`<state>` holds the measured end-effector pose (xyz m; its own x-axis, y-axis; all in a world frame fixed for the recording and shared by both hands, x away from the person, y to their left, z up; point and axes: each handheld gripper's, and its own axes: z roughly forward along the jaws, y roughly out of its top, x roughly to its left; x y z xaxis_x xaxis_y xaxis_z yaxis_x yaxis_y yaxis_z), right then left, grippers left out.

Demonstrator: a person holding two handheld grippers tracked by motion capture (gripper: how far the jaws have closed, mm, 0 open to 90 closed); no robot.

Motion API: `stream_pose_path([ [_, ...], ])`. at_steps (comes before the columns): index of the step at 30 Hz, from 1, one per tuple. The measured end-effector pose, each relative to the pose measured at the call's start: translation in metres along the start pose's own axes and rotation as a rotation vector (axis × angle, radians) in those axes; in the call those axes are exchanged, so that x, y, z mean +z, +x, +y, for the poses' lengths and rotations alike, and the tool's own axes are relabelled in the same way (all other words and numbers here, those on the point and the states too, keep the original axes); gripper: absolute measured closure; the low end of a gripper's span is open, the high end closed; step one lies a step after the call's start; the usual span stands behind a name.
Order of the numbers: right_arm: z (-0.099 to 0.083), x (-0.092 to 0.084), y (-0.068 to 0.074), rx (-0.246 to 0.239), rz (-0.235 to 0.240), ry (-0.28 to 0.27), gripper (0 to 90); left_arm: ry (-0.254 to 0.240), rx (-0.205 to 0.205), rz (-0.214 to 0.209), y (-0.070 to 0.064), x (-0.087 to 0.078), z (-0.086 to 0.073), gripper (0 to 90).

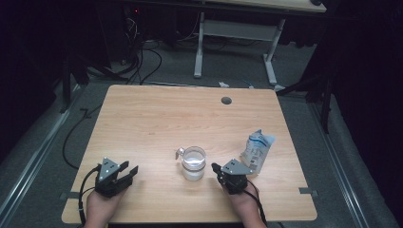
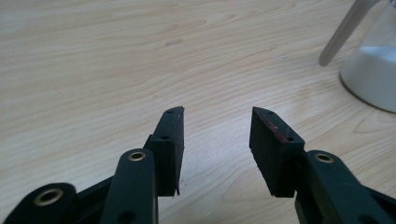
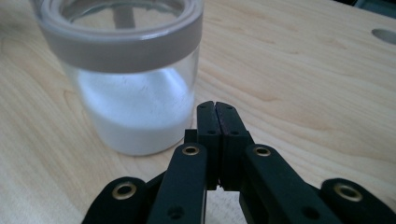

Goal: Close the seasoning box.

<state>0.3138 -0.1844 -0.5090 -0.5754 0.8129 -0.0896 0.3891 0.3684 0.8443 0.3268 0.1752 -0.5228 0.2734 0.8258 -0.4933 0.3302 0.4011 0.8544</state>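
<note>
We stood at a pale wooden table in a dark room, grey floor beyond it, with cables and the white legs of another desk at the far side. A round cable hole sat near the table's far edge.

Taking the glass jar as our landmark: it stood upright toward the near middle of the table, holding white powder in its lower part, a grey band around its rim and a small metal clasp on its left side.

Well left of the jar, near the front edge, our left gripper rested low over the wood. Its jaws stood spread apart with only bare table between them; in the left gripper view the jar's base lay off to the upper right.

Just right of the jar, our right gripper pointed at it, close but apart. In the right gripper view its jaws were pressed together on nothing, the jar looming beside them.

Further right of the jar, a white and blue pouch lay slumped on the table.
</note>
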Motion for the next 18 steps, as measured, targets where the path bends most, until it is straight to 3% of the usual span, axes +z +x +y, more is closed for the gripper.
stream_pose_path([
  [8,0.010,0.011,-0.005,0.018,-0.020,0.000,89.5,-0.013,-0.042,-0.002,0.008,-0.008,0.005,54.1],
  [18,0.020,0.007,0.005,-0.009,0.012,-0.038,90.0,-0.019,-0.017,-0.019,0.007,-0.010,0.003,53.7],
])
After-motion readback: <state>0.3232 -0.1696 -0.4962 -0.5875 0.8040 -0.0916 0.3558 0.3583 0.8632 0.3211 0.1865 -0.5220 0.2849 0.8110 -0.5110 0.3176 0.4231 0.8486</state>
